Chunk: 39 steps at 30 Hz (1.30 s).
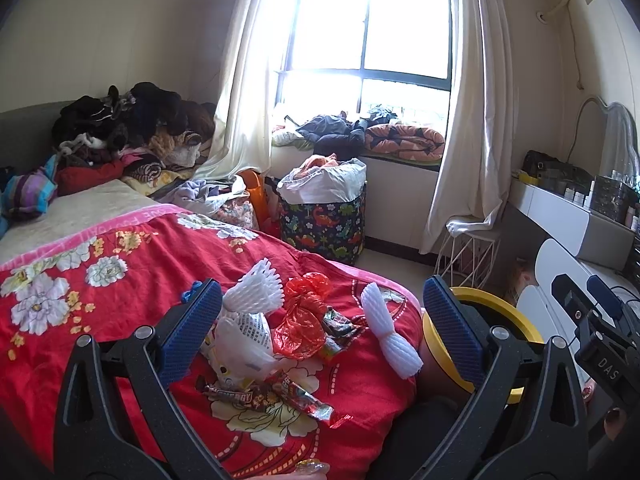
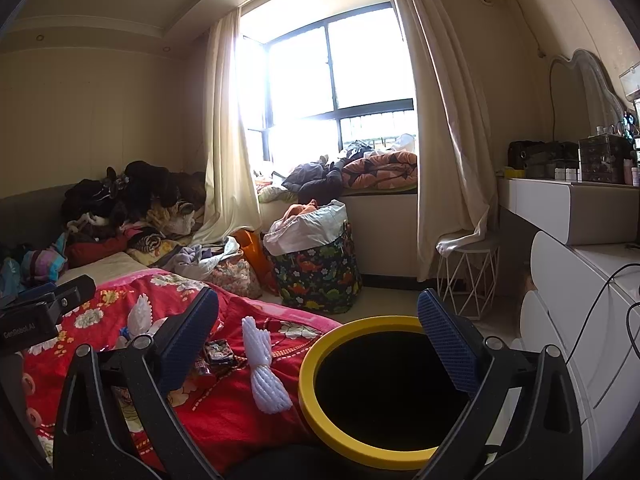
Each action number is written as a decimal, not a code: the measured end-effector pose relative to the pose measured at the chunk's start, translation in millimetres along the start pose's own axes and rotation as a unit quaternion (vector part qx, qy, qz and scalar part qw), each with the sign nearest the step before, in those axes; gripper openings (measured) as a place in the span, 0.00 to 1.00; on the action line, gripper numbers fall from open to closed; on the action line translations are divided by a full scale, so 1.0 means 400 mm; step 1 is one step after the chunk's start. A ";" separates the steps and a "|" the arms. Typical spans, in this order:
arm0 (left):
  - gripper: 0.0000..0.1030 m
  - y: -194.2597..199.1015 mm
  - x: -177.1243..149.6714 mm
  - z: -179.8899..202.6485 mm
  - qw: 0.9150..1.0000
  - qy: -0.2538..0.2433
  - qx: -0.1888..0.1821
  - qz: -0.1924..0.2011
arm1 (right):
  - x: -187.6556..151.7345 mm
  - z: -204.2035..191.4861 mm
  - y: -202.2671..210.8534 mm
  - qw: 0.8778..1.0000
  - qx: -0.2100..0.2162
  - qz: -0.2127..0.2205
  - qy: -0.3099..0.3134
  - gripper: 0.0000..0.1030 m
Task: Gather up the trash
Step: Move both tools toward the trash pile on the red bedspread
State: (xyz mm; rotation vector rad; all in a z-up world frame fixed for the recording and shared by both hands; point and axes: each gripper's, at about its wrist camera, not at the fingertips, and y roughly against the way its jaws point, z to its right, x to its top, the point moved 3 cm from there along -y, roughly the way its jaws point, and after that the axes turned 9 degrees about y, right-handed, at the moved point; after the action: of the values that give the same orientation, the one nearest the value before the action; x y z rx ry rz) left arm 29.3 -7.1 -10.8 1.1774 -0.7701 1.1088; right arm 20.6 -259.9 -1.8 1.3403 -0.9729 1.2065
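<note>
Trash (image 1: 304, 322) on red blanket (image 1: 120, 280), both tools open

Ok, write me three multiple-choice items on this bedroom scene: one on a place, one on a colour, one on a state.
1. Where does the trash bin stand?
A. on the windowsill
B. beside the bed's edge
C. on the white stool

2. What colour is the crumpled plastic bag among the wrappers?
A. red-orange
B. green
C. black

3. How is the left gripper?
A. shut on a wrapper
B. shut on the foam net
C. open, holding nothing

Key: 1 B, its yellow rim sits right next to the red floral blanket; 2 A, it shows red-orange by the white foam net; 3 C, its blue pads are spread wide over the trash.
</note>
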 end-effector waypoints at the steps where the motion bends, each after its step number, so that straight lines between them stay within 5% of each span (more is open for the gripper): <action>1: 0.90 0.001 0.000 0.000 1.000 0.000 0.000 0.001 | 0.000 0.000 0.000 1.000 0.001 0.000 -0.001 0.94; 39: 0.90 0.004 0.012 -0.020 1.000 -0.001 0.009 0.001 | -0.035 -0.010 -0.027 1.000 0.017 -0.020 -0.001 0.94</action>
State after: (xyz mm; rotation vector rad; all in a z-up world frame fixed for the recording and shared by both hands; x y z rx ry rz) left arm 28.7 1.9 -7.7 1.1925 -0.7645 1.1181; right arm 28.3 -255.6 -17.7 1.3821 -0.9254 1.1968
